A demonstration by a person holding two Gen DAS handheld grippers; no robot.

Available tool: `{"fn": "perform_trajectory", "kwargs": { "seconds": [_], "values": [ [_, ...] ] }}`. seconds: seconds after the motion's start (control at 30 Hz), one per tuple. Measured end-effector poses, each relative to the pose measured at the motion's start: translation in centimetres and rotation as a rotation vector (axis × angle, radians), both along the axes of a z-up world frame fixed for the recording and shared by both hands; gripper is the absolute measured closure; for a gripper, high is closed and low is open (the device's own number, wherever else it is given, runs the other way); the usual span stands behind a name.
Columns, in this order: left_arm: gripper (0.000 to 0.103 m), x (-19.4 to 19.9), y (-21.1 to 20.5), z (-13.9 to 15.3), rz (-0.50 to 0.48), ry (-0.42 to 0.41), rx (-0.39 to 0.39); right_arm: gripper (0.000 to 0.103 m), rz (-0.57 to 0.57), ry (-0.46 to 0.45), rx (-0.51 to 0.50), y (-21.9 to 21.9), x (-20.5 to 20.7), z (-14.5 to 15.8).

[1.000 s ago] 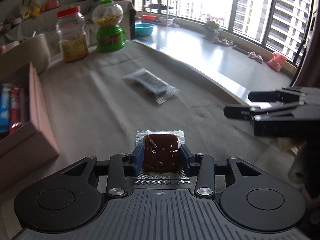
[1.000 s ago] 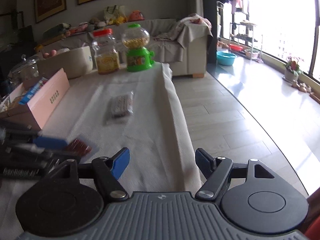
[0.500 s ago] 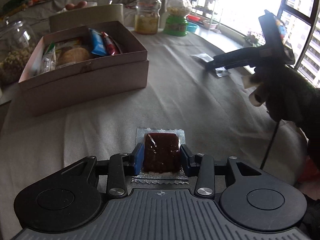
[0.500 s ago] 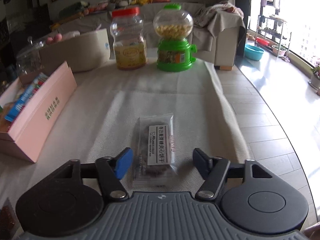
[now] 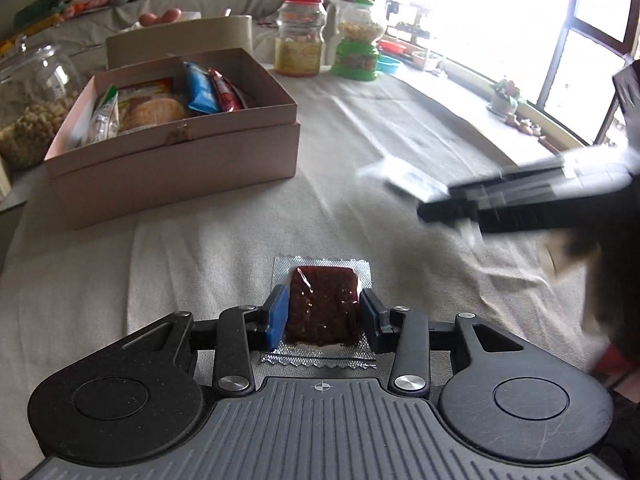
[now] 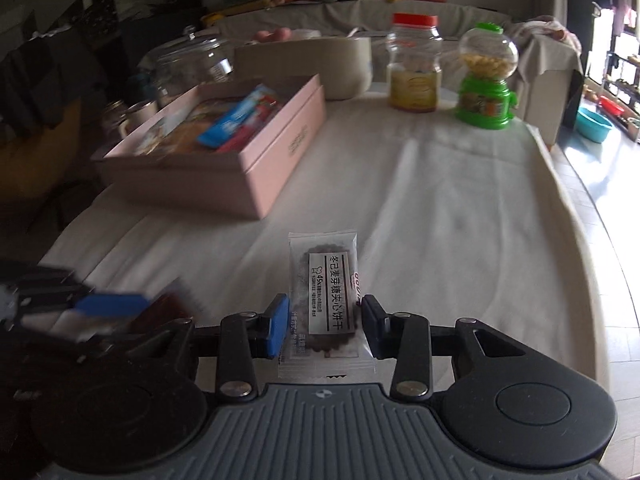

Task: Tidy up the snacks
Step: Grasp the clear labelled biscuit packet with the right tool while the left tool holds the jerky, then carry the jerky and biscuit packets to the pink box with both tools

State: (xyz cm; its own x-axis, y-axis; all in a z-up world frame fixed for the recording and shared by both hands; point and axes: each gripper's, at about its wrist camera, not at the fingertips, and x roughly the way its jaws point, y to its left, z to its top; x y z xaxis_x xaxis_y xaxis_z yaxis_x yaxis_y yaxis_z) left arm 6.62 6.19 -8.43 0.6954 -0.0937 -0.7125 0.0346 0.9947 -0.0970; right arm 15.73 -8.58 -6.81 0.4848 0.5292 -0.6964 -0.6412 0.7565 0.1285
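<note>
My left gripper (image 5: 323, 310) is shut on a dark red snack in a clear silver-edged packet (image 5: 322, 300), held above the cloth. My right gripper (image 6: 323, 322) is shut on a clear biscuit packet with a white label (image 6: 326, 292), lifted off the table. The open pink box (image 5: 176, 128) holds several wrapped snacks and stands ahead and to the left of the left gripper; it also shows in the right wrist view (image 6: 256, 168). The right gripper with its packet appears blurred in the left wrist view (image 5: 500, 196). The left gripper appears blurred in the right wrist view (image 6: 100, 312).
A red-lidded jar (image 5: 300, 36) and a green candy dispenser (image 5: 358, 44) stand at the far end of the cloth-covered table (image 5: 224, 248). A glass jar (image 5: 28, 96) and a beige tub (image 5: 180, 38) stand behind the box. The table edge runs along the right, floor beyond.
The right gripper closed on the biscuit packet, lifted it and swung toward the box. The left gripper, still holding the red snack, turned left and moved nearer the box.
</note>
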Motion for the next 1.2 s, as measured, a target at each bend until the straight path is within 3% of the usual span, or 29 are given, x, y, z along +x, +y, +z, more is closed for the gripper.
{"fn": "perform_trajectory", "kwargs": {
  "seconds": [0.13, 0.2, 0.5, 0.57, 0.67, 0.77, 1.0, 1.1, 1.2],
  "values": [
    [0.059, -0.9, 0.0, 0.1, -0.005, 0.003, 0.0, 0.063, 0.02, 0.036, -0.01, 0.2, -2.3, -0.6],
    [0.06, -1.5, 0.4, 0.1, 0.008, 0.004, -0.017, 0.062, 0.025, 0.001, -0.038, 0.6, -3.5, -0.7],
    [0.06, -5.0, 3.4, 0.2, 0.136, 0.0, -0.006, 0.059, 0.114, 0.008, -0.066, 2.9, -5.7, -0.2],
    [0.06, -5.5, 4.0, 0.1, 0.157, -0.003, -0.023, 0.049, 0.168, 0.023, -0.058, 3.5, -6.3, 0.0],
    [0.06, -5.9, 4.5, 0.2, 0.168, -0.004, -0.044, 0.035, 0.186, -0.026, -0.071, 3.9, -7.4, 0.5],
    [0.059, -5.9, 4.3, 0.1, 0.166, -0.009, -0.035, 0.031, 0.167, -0.055, -0.073, 3.6, -7.8, 1.0],
    [0.059, -6.4, 4.6, -0.2, 0.172, -0.03, -0.06, 0.031, 0.116, 0.035, -0.067, 3.9, -6.1, 0.0],
    [0.059, -6.6, 4.8, -0.3, 0.151, -0.034, -0.06, 0.032, 0.097, 0.028, -0.083, 4.5, -5.9, -0.4],
    [0.059, -6.6, 4.1, -0.4, 0.132, -0.042, -0.018, 0.044, 0.116, -0.02, -0.123, 5.1, -6.6, -0.5]
  ]
}}
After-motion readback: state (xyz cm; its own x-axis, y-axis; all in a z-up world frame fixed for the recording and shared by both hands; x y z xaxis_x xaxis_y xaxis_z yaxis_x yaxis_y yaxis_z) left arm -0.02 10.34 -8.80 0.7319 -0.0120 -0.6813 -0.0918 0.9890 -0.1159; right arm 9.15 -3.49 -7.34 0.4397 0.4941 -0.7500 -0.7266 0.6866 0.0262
